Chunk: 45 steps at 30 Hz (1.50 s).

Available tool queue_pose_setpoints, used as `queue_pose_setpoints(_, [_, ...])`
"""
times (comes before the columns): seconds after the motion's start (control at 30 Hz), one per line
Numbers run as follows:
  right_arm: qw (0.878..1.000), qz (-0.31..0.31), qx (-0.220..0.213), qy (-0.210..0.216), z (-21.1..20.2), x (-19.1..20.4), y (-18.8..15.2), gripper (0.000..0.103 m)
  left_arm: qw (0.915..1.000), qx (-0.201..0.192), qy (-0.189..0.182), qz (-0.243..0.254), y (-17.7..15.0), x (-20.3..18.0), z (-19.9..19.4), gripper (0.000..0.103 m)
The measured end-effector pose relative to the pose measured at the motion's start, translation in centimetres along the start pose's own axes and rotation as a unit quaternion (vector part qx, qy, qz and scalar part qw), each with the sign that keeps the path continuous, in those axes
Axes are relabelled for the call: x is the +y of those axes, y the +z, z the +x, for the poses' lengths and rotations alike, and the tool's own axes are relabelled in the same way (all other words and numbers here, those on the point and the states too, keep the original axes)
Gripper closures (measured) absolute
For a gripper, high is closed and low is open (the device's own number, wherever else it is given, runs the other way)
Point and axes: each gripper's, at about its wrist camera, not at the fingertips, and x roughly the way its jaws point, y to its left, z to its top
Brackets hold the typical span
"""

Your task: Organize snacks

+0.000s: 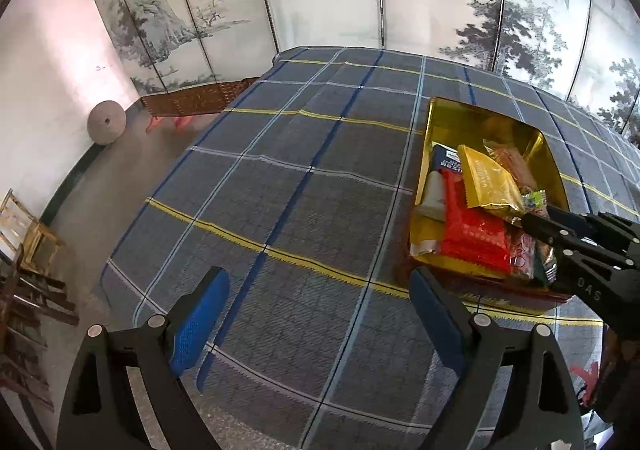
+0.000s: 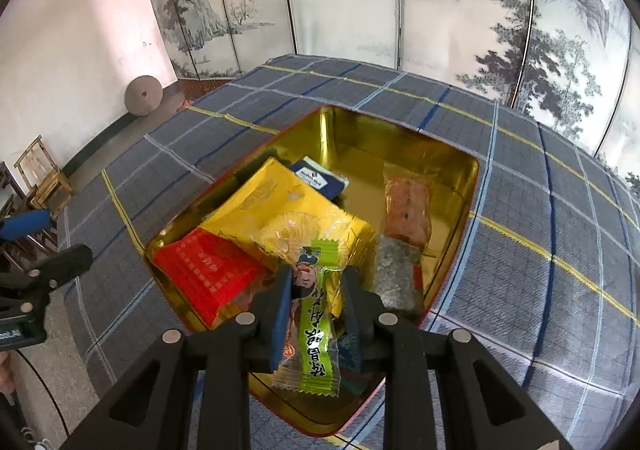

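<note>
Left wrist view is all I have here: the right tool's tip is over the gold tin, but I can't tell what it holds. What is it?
Observer: The right tool is shut on a green plastic candy wrapper printed with a cartoon face.
Operator: Is it inside the gold metal tin?
Observer: It hangs over the tin's near end, above the yellow foil packet.
Operator: Anything behind that packet?
Observer: A clear-wrapped grey-green block lies by the right wall, an orange-brown snack beyond it.
</note>
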Motion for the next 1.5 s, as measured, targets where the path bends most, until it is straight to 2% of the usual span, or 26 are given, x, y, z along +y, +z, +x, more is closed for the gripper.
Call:
queue_pose_setpoints(0.6, [1.0,0.014,0.012,-0.019,1.4,0.2,-0.4,0.076,1.0,0.004,-0.007,-0.001,-0.2,0.0,-0.3,0.014])
queue_pose_setpoints(0.67, [1.0,0.014,0.013,-0.022,1.3,0.2,-0.3,0.069,1.0,0.005,-0.006,-0.003,-0.3,-0.1,-0.3,0.014])
queue_pose_setpoints(0.73, [1.0,0.016,0.013,-0.012,1.1,0.3,-0.3,0.056,1.0,0.005,-0.007,-0.002,-0.3,-0.2,-0.2,0.014])
queue_pose_setpoints(0.77, [1.0,0.015,0.01,-0.012,0.8,0.4,-0.3,0.054,1.0,0.005,-0.007,-0.001,-0.3,-0.3,-0.2,0.014])
queue_pose_setpoints(0.83, [1.0,0.008,0.002,-0.022,0.2,0.9,-0.3,0.043,1.0,0.005,-0.008,-0.001,-0.3,-0.4,-0.2,0.014])
queue_pose_setpoints(1.0, [1.0,0.007,-0.002,-0.025,-1.3,1.4,-0.4,0.039,1.0,0.004,-0.008,-0.004,-0.4,-0.6,-0.3,0.014])
queue_pose_setpoints(1.07, [0.999,0.011,-0.008,-0.03,-2.0,1.4,-0.7,0.034,0.9999,0.004,-0.009,-0.005,-0.4,-0.9,-0.5,0.014])
queue_pose_setpoints(1.1, [0.999,0.015,-0.009,-0.036,-2.4,1.3,-0.9,0.026,0.9999,0.004,-0.01,-0.004,-0.5,-1.1,-0.4,0.014])
queue_pose_setpoints(1.13, [0.999,0.016,-0.011,-0.037,-2.7,1.3,-1.1,0.023,0.9999,0.004,-0.011,-0.003,-0.5,-1.1,-0.5,0.014])
queue_pose_setpoints(1.5, [0.999,0.016,-0.007,-0.046,-4.6,1.3,-2.9,0.023,0.9997,0.001,-0.019,0.012,-0.6,-3.1,-1.3,0.014])
